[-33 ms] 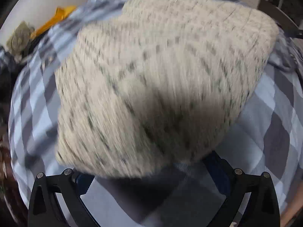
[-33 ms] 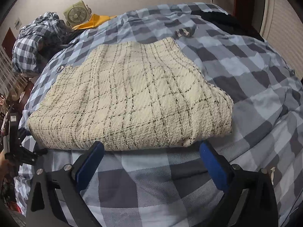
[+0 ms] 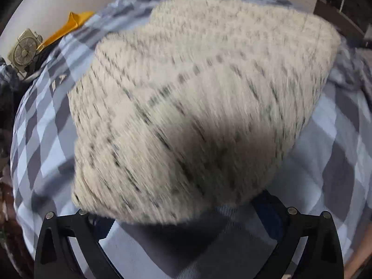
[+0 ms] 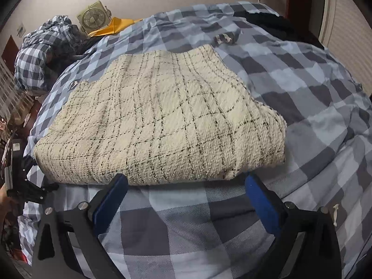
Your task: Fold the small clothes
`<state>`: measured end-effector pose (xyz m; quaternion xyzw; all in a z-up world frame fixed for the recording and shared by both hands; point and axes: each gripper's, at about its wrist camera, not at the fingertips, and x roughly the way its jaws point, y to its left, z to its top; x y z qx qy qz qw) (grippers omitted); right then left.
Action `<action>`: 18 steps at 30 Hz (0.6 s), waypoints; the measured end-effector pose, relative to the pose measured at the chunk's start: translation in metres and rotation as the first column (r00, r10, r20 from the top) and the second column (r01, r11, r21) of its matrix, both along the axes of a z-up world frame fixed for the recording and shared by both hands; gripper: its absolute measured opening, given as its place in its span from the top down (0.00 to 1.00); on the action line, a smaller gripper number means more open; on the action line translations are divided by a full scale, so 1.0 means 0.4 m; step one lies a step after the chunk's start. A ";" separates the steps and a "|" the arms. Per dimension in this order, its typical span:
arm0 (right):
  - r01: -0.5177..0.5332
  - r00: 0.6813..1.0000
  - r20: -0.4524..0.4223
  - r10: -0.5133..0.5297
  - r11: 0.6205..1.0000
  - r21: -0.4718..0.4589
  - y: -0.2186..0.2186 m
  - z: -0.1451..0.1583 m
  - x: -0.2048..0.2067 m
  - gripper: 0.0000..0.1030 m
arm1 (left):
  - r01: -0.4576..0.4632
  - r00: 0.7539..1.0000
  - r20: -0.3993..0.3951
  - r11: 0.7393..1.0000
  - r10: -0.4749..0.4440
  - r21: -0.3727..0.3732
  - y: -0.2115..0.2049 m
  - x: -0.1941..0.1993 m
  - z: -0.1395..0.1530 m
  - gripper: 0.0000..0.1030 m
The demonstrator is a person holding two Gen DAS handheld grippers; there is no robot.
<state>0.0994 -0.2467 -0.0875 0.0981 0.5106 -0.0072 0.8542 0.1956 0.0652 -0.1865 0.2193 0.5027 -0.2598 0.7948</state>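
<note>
Cream tweed garment (image 4: 160, 121) lay folded flat on checked duvet (image 4: 290, 93), fold edge nearest both tools, prob. so it could be squared off or folded again. Left gripper (image 3: 186, 211) sat at garment's near corner, jaws wide and narrowing slightly, nothing pinched; view blurred. Right gripper (image 4: 186, 193) was spread wide, pads (image 4: 260, 200) just short of the fold, holding nothing. Fan (image 4: 93, 19) and yellow sheet (image 4: 116, 26) lay beyond, w/ no legible writing or brand anywhere.
</note>
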 end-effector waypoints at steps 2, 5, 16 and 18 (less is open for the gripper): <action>0.012 1.000 -0.015 -0.012 1.000 0.019 -0.007 -0.006 0.004 0.04 | 0.006 0.998 -0.057 0.994 -0.012 -0.112 0.010 0.012 0.014 0.47; 0.032 0.999 -0.037 -0.029 0.998 0.061 -0.018 -0.016 0.009 0.04 | 0.031 0.998 -0.057 0.991 -0.039 -0.129 -0.011 -0.009 0.017 0.74; 0.081 0.996 -0.042 -0.076 0.987 0.136 -0.050 -0.015 -0.001 0.04 | -0.317 0.946 0.001 0.923 0.325 -0.216 0.181 -0.072 0.175 0.81; 0.094 0.995 -0.038 -0.090 0.986 0.138 -0.062 -0.014 -0.002 0.04 | -0.464 0.884 -0.026 0.866 0.468 -0.187 0.261 -0.065 0.170 0.81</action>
